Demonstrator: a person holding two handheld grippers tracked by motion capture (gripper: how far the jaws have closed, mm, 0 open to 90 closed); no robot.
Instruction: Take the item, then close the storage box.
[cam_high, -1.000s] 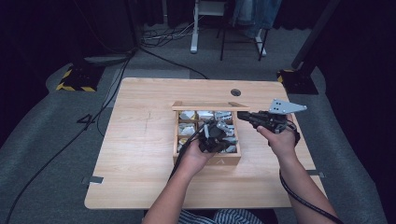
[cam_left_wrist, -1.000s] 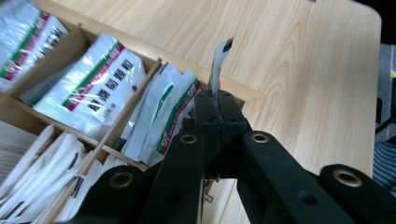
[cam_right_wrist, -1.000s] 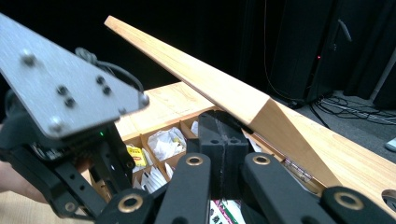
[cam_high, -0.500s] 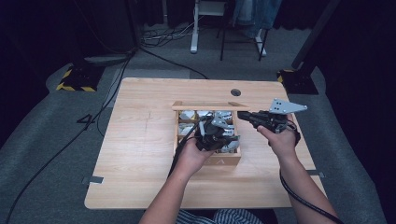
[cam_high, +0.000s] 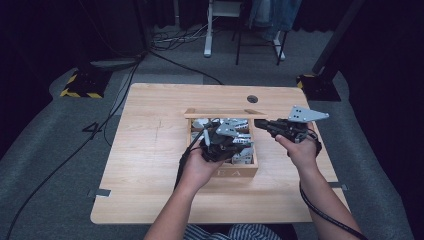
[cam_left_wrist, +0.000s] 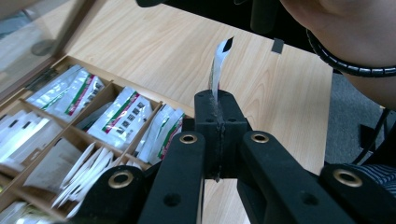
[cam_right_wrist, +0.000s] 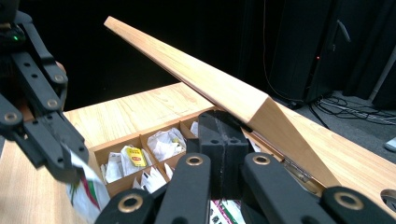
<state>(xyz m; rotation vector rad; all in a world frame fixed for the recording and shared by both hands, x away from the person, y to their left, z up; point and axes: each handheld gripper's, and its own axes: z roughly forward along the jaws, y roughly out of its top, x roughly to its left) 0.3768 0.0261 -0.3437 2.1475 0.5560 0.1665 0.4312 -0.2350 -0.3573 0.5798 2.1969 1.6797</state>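
Sachet (cam_left_wrist: 218, 65) pinched upright in left claw (cam_left_wrist: 218, 100), above box (cam_left_wrist: 112, 84).

the box (cam_high: 222, 172) sits mid-table, its raised lid (cam_high: 225, 113) walling off the far side, so the compartments can be reached from above and from the near side. the left gripper (cam_high: 244, 142) hangs over the right-hand compartments with a sachet (cam_left_wrist: 218, 65) pinched between its jaws, blocking the way down there. the right gripper (cam_high: 260, 122), jaws together, sits just beside the lid's right end and crowds that corner. thin wooden dividers (cam_left_wrist: 140, 135) and packed sachets leave little room inside. the table (cam_high: 145, 150) to the left of the box is bare and open.
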